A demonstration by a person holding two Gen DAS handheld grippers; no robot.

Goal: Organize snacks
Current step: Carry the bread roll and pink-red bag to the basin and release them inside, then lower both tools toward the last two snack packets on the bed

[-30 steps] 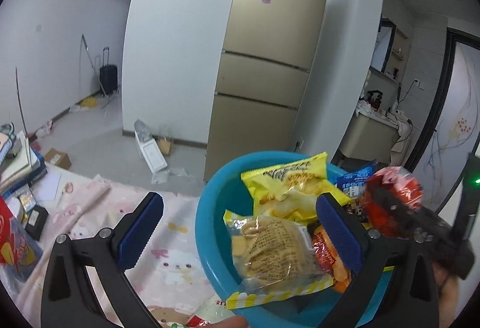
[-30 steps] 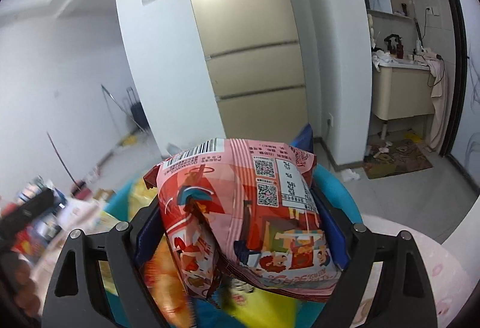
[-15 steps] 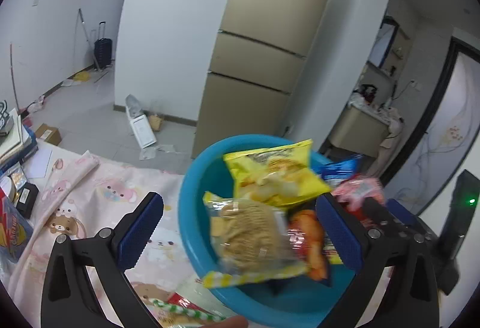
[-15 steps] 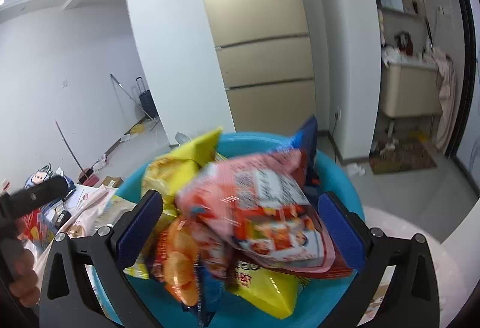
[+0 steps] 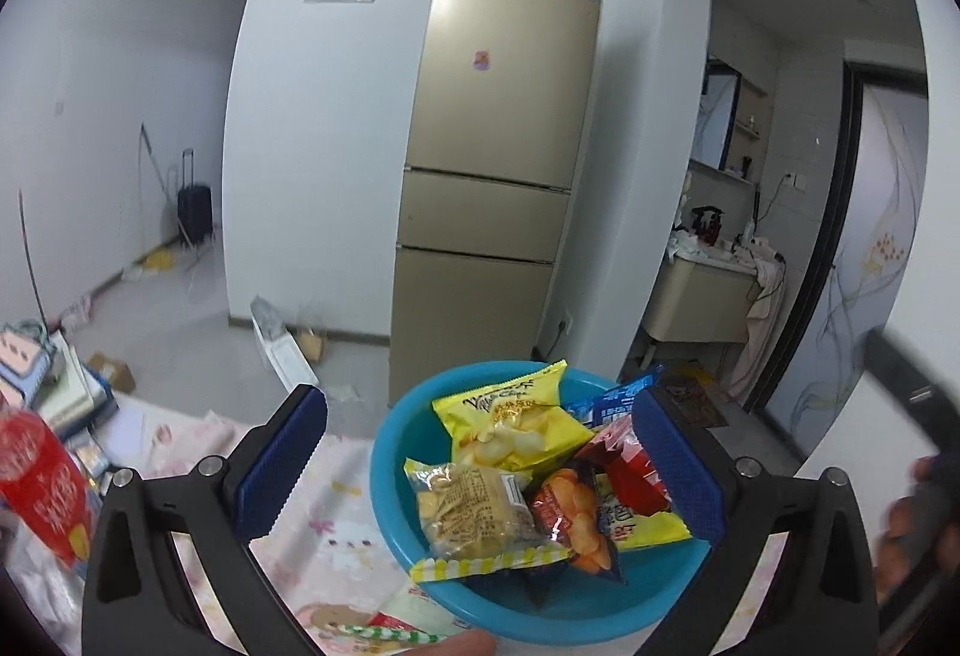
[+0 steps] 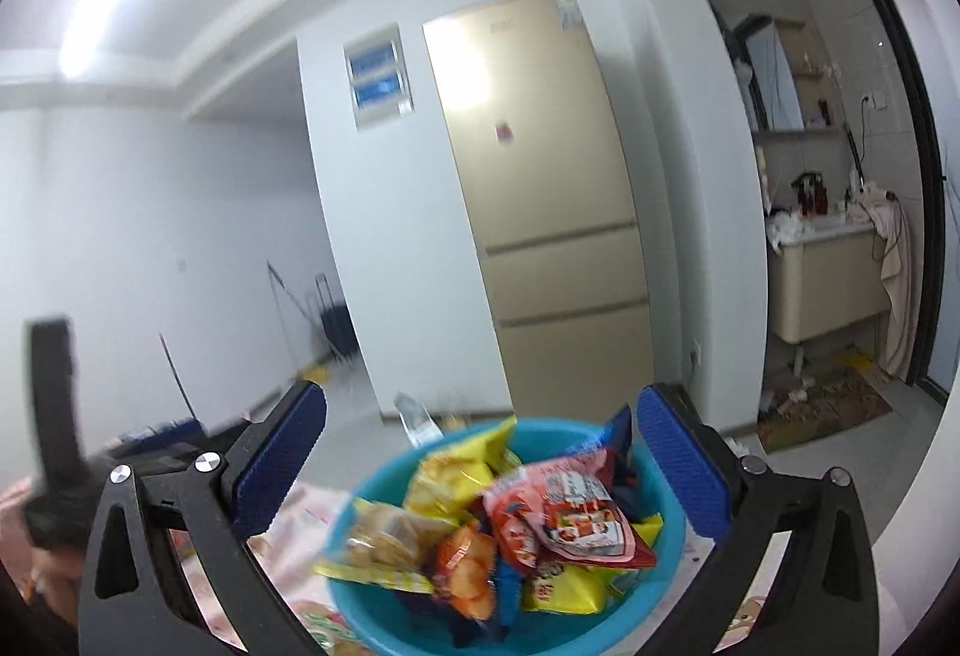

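A blue plastic basin (image 5: 390,482) sits on a pink patterned tablecloth (image 5: 336,530) and holds several snack bags. A yellow chip bag (image 5: 510,422), a clear cracker bag (image 5: 474,506) and an orange bag (image 5: 570,512) lie in it. A pink-red bag (image 6: 570,512) lies on top of the pile; it also shows in the left wrist view (image 5: 630,470). The basin also shows in the right wrist view (image 6: 666,536). My left gripper (image 5: 480,464) is open and empty above the basin. My right gripper (image 6: 480,464) is open and empty, raised above it.
A red snack pack (image 5: 42,482) and stacked books (image 5: 54,386) stand at the table's left. More wrappers (image 5: 384,632) lie at the near edge. A gold fridge (image 5: 498,164) stands behind the table, with a washroom doorway (image 5: 750,248) to its right.
My right gripper opened and let go of the pink-red bag, which dropped onto the pile in the basin. The right gripper then rose and drew back. The left gripper tilted upward slightly.
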